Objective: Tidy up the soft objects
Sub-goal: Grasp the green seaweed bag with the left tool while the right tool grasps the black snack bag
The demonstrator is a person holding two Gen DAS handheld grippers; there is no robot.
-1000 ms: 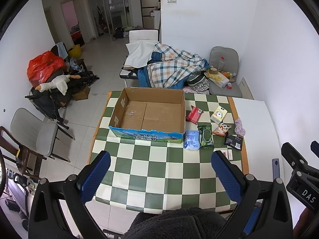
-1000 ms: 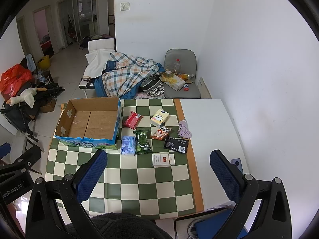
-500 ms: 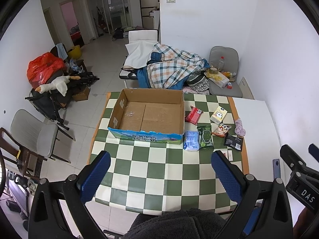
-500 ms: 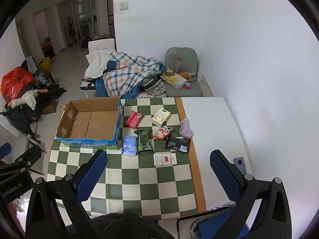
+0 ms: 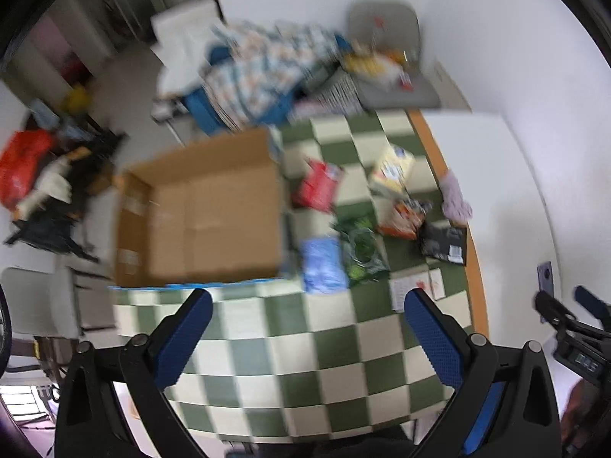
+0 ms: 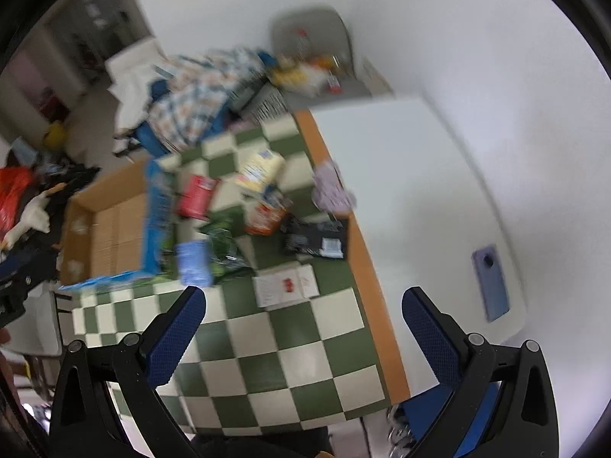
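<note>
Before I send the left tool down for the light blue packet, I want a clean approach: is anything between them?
Nothing visible. The left tool hangs open above bare checkered cloth, and the light blue packet lies just ahead. The cardboard box and green packet only flank it.

- Green-and-cream checks on the desk, orange edge at 3 o'clock.
- Brown cardboard box, blue print outside.
- Red packet, light blue pack, dark green bag, black pouch.
- Lilac cloth.
- Blue pads on black claws.
</note>
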